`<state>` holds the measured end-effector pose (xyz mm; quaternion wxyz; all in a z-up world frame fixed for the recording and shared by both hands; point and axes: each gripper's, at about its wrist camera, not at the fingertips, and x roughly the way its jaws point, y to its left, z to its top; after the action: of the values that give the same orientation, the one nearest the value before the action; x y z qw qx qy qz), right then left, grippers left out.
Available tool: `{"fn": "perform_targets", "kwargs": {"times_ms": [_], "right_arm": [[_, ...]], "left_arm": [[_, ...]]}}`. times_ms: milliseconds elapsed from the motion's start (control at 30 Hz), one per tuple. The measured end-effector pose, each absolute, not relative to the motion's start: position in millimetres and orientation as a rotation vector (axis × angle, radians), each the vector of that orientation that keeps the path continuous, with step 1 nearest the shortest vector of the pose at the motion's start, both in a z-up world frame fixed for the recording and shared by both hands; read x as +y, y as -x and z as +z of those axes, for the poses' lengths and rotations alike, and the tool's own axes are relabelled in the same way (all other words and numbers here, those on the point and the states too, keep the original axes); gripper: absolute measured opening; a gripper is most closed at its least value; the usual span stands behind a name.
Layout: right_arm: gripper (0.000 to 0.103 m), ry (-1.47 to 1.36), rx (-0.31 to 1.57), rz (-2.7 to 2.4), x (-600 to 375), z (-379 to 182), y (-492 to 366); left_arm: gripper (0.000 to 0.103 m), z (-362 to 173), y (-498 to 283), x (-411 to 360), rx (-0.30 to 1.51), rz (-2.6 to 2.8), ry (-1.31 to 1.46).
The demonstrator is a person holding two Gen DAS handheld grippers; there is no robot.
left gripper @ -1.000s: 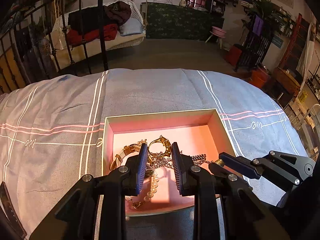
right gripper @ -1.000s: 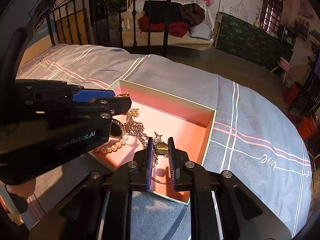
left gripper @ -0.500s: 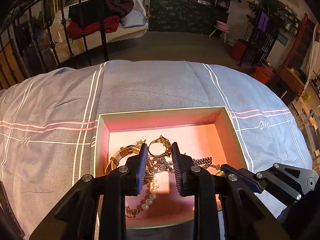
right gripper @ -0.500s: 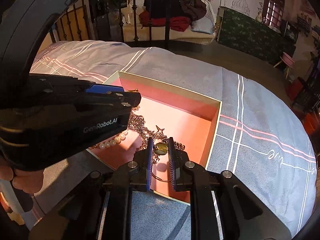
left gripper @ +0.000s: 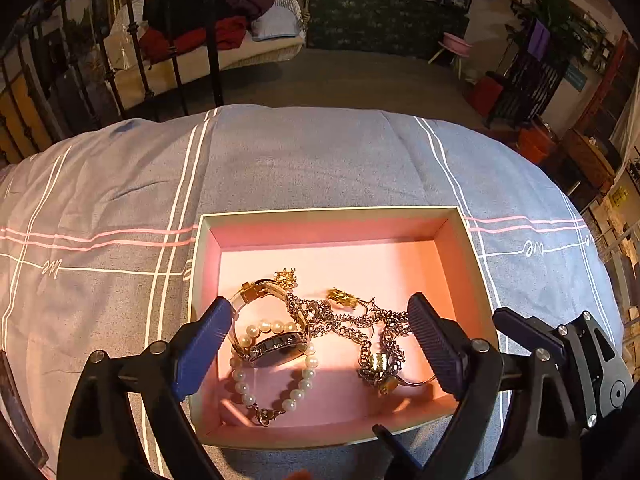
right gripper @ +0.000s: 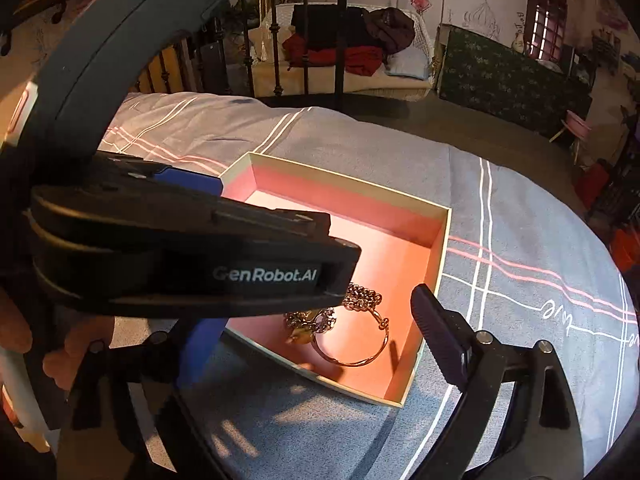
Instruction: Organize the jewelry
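Left gripper (left gripper: 320, 338): fingers flung wide apart, hovering over the near half of the box with nothing between them; one blue pad (left gripper: 204, 346) sits by the left wall, the other by the right.
Right gripper (right gripper: 320, 320): also spread wide and empty-handed, poised over the box's near corner; from its own camera the left gripper's black body cuts across the view and hides much of the box floor.
Box (left gripper: 332, 213): shallow open cardboard tray, pink inside with a cream rim, sitting flat on the bedspread.
Jewelry: all of it inside the box, bunched in the near half!
Pearl bracelet (left gripper: 276, 368): looped on the pink floor at the near left, gold clasp toward the near wall.
Watch (left gripper: 280, 346): dark face lying over the pearl loop, gold band arching up behind it.
Silver chain (left gripper: 352, 320): tangled across the middle, running right to a small gold pendant (left gripper: 378, 362).
Thin gold bangle (right gripper: 352, 340): lying flat near the box's near corner, touching the chain cluster.
Bedspread (left gripper: 300, 160): grey-blue, crossed by white and pink stripes.
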<state>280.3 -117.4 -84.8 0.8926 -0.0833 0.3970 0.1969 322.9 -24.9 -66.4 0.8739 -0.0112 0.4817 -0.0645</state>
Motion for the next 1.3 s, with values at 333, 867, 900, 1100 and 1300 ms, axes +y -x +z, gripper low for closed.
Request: {"fn": "perform_targets", "kwargs": {"times_ms": [333, 867, 900, 1100, 1300], "right_arm": [[0.097, 0.196, 0.542, 0.320, -124, -57, -212], [0.097, 0.117, 0.188, 0.159, -155, -25, -72], [0.097, 0.111, 0.189, 0.156, -157, -23, -63], [0.097, 0.132, 0.191, 0.118, -168, -25, -47], [0.097, 0.124, 0.195, 0.073, -183, -18, -50]], "left_arm": [[0.091, -3, -222, -16, 0.600, -0.151, 0.064], [0.097, 48, -78, -18, 0.280, -0.154, 0.027], [0.097, 49, -76, -17, 0.277, -0.154, 0.025], [0.097, 49, -68, -14, 0.277, -0.143, 0.021], [0.097, 49, -65, -2, 0.267, -0.100, 0.010]]}}
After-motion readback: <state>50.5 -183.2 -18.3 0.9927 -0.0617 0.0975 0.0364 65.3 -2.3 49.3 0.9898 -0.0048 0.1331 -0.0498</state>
